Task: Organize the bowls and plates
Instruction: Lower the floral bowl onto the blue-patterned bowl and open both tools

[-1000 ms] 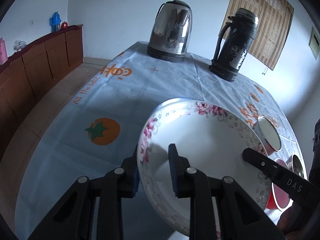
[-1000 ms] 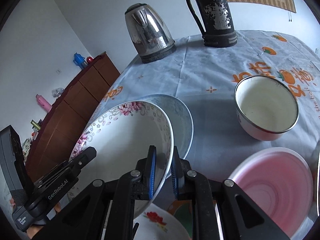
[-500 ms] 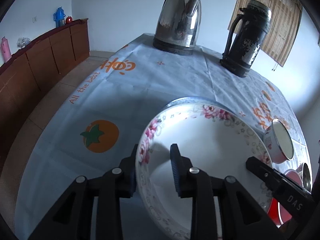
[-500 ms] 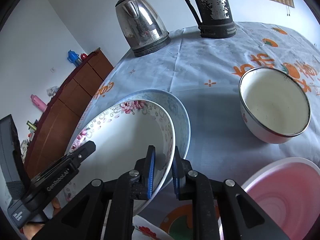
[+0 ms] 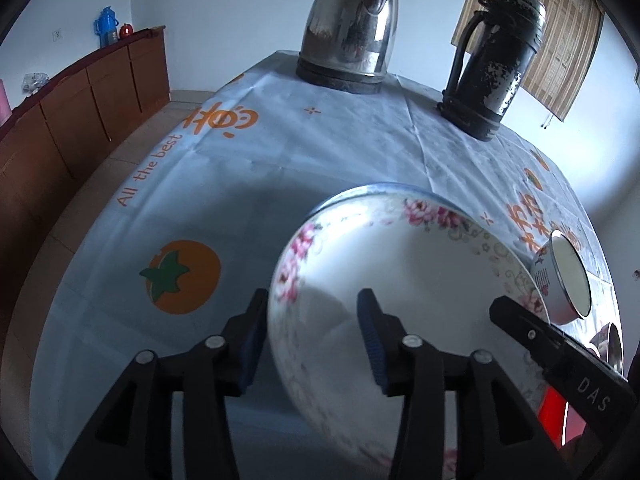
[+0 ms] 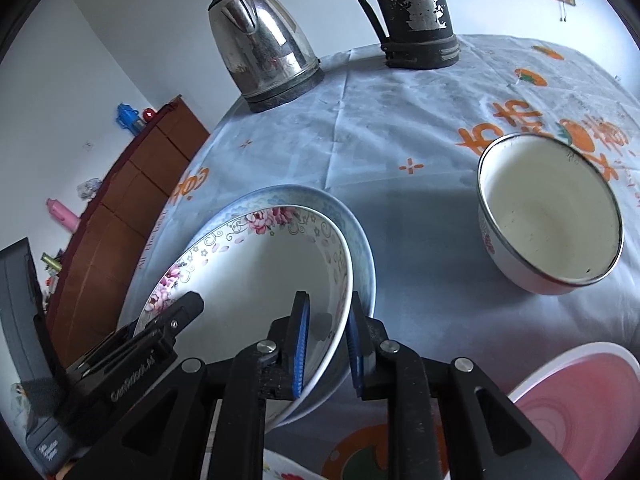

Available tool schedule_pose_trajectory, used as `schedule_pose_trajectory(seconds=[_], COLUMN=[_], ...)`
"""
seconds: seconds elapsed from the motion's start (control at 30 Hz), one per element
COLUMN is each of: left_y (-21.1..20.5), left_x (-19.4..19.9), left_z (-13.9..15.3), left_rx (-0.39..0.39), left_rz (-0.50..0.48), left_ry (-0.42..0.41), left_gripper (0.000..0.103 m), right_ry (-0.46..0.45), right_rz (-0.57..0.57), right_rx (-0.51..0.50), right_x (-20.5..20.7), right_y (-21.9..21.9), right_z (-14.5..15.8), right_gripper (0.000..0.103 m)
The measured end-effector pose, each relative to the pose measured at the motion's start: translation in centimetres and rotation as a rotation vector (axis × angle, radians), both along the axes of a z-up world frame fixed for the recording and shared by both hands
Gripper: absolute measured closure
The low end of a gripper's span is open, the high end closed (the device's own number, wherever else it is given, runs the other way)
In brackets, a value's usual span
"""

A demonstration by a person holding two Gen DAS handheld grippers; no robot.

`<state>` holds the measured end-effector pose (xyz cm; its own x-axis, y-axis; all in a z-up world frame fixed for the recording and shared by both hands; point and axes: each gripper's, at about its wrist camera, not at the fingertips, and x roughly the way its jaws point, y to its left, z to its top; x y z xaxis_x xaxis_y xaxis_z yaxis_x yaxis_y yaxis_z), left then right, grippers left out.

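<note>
Floral bowl (image 6: 256,276), white with pink flowers round the rim, sits nested in a wider pale blue plate (image 6: 360,248) on the light blue tablecloth (image 5: 224,184), near the table's front edge. Left gripper (image 5: 312,340) straddles the bowl's left rim: jaws have just been opening, outer blue pad just outside the wall, inner pad well inside over the white interior, clear gap at the inner pad, so apart and not clamping. Right gripper (image 6: 326,344) straddles the bowl's right rim: jaws have just been opening a little, rim edge between the two blue pads, a slim gap shows on the inner side, so loosened; cannot tell if the outer pad touches the rim. Right of the bowl, apart from it, a white enamel bowl (image 6: 548,216) with a metal rim stands upright on the cloth. Nearer the camera at lower right, a pink plate (image 6: 580,404), partly cut off. Bottom edge of the right wrist view shows a sliver of another floral dish (image 6: 288,472). Far end of the table: steel kettle (image 5: 348,28) and dark worn thermos jug (image 5: 496,68), side by side, apart. Brown wooden cabinet (image 5: 80,112) along the left wall.
</note>
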<state>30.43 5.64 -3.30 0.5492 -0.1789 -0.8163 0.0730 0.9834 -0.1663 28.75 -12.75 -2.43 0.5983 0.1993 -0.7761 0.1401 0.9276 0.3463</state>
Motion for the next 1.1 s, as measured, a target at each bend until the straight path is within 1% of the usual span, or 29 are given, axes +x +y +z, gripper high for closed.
schedule_pose_trajectory(seconds=[0.07, 0.13, 0.17, 0.3, 0.4, 0.47, 0.73, 0.9, 0.93, 0.97, 1.03, 1.1], left_y=[0.6, 1.4, 1.7, 3.0, 3.5, 3.7, 3.8, 3.4, 3.2, 3.1, 3.1, 3.2], left_x=[0.2, 0.2, 0.2, -0.1, -0.3, -0.2, -0.3, -0.4, -0.5, -0.5, -0.7, -0.7], left_z=[-0.1, 0.0, 0.2, 1.0, 1.2, 1.0, 0.9, 1.0, 1.0, 1.0, 1.1, 1.2], left_rx=[-0.016, -0.024, -0.021, 0.005, 0.032, 0.051, 0.051, 0.058, 0.063, 0.068, 0.073, 0.071], left_rz=[0.018, 0.041, 0.051, 0.102, 0.115, 0.12, 0.121, 0.11, 0.102, 0.098, 0.098, 0.102], left_ry=[0.009, 0.008, -0.001, -0.053, -0.075, -0.076, -0.079, -0.086, -0.086, -0.087, -0.093, -0.097], left_gripper=[0.05, 0.048, 0.047, 0.037, 0.037, 0.037, 0.037, 0.037, 0.037, 0.037, 0.037, 0.037], right_ry=[-0.008, -0.01, -0.012, -0.024, -0.022, -0.022, -0.004, -0.003, 0.007, 0.012, 0.019, 0.016], right_rz=[-0.007, -0.011, -0.011, -0.013, -0.004, -0.005, 0.017, 0.022, 0.014, 0.006, 0.006, 0.01], right_rx=[0.0, 0.002, 0.007, 0.004, -0.026, -0.047, -0.122, -0.239, -0.284, -0.321, -0.344, -0.346], right_x=[0.2, 0.4, 0.5, 0.3, 0.1, -0.1, -1.1, -1.9, -2.0, -2.2, -2.2, -2.3], right_y=[0.0, -0.1, -0.2, -0.1, 0.3, 0.5, 1.6, 3.1, 3.5, 3.9, 4.0, 3.9], right_z=[0.0, 0.0, 0.0, 0.1, 0.4, 0.6, 1.1, 1.4, 1.4, 1.2, 0.9, 0.9], right_gripper=[0.073, 0.071, 0.069, 0.068, 0.068, 0.068, 0.068, 0.068, 0.066, 0.062, 0.058, 0.058])
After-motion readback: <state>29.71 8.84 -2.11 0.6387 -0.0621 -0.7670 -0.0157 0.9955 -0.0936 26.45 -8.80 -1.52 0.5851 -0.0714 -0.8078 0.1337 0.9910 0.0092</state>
